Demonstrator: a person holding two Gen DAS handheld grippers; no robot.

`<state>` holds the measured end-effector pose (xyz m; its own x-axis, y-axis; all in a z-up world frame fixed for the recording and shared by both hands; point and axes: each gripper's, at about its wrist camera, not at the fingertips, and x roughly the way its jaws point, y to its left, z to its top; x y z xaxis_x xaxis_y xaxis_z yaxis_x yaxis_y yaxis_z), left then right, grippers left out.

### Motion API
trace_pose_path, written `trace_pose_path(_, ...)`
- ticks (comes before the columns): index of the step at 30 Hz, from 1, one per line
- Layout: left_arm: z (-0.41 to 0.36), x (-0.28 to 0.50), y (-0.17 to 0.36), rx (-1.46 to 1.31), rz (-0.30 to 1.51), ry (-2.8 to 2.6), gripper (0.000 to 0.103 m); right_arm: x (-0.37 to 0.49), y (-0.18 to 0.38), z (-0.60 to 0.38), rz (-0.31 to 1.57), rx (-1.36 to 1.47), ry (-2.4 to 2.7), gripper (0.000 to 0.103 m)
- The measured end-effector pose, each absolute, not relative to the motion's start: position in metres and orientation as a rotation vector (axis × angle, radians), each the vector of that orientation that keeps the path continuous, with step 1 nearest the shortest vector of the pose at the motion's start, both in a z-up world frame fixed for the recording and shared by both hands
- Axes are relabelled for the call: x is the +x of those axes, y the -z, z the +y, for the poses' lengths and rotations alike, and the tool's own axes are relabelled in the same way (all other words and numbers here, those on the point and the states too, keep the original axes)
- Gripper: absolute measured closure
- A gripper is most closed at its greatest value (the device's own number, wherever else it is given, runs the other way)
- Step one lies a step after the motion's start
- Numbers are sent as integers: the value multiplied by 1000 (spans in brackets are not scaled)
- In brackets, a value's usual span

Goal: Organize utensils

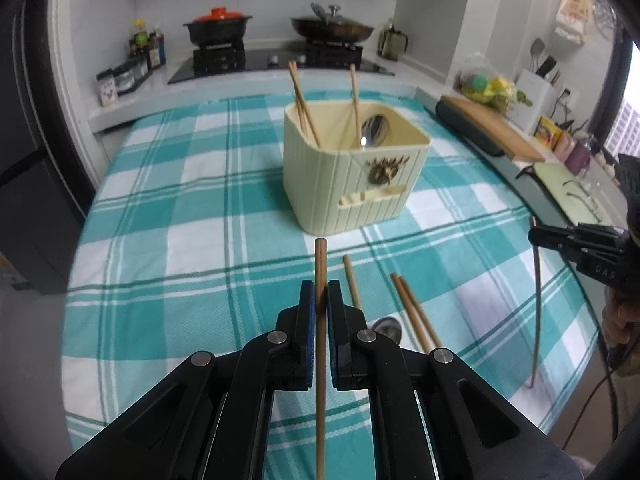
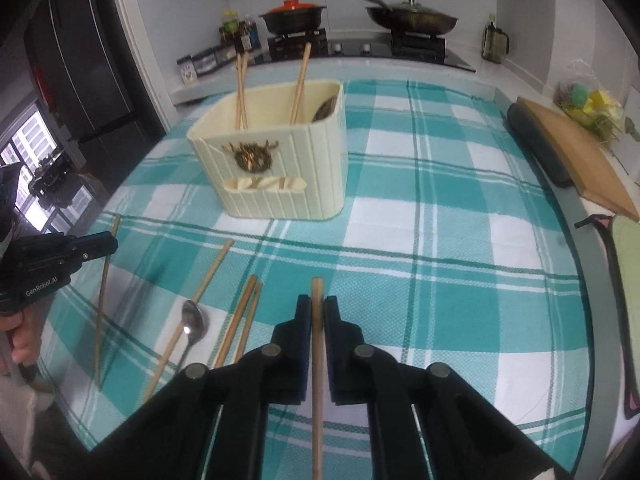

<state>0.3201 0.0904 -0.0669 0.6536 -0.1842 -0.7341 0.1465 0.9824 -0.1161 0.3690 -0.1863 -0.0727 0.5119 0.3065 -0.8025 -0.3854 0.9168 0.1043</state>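
A cream ribbed utensil holder (image 1: pixel 352 168) (image 2: pixel 276 160) stands on the teal checked cloth (image 1: pixel 180 208) (image 2: pixel 460 200), holding three chopsticks (image 1: pixel 304 104) and a spoon (image 1: pixel 374 130). My left gripper (image 1: pixel 320 292) is shut on a wooden chopstick (image 1: pixel 320 264), held upright above the cloth in front of the holder; it shows in the right wrist view (image 2: pixel 114 240). My right gripper (image 2: pixel 317 308) is shut on another chopstick (image 2: pixel 317 292) and shows at the right in the left wrist view (image 1: pixel 534 236). On the cloth lie three chopsticks (image 2: pixel 240 320) (image 1: pixel 412 308) and a metal spoon (image 2: pixel 194 320).
A stove with an orange-lidded pot (image 1: pixel 218 26) and a wok (image 1: pixel 332 28) is behind the table. A wooden cutting board (image 2: pixel 576 156) lies along the right counter. Bottles and jars (image 1: pixel 144 52) stand at the back left. A dark fridge (image 2: pixel 80 60) is on the left.
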Motion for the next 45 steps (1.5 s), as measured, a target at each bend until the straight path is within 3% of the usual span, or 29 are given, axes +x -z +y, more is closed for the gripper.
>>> trace_pose_path(8, 106, 276, 8, -132, 672, 194, 99, 312, -7, -210, 680, -94, -436, 96)
trace_pose_path(15, 99, 282, -20, -128, 609, 202, 99, 304, -43, -200, 515, -92, -428, 97)
trace_pose_path(33, 90, 362, -97, -131, 462, 187, 99, 379, -124, -168, 349, -25, -429, 97)
trace_pose_path(37, 88, 400, -91, -156, 458, 152, 99, 406, -126, -150, 329, -29, -436, 97)
trace_pose_path(45, 85, 454, -67, -199, 493, 128, 100, 463, -78, -130, 429, -51, -399, 97)
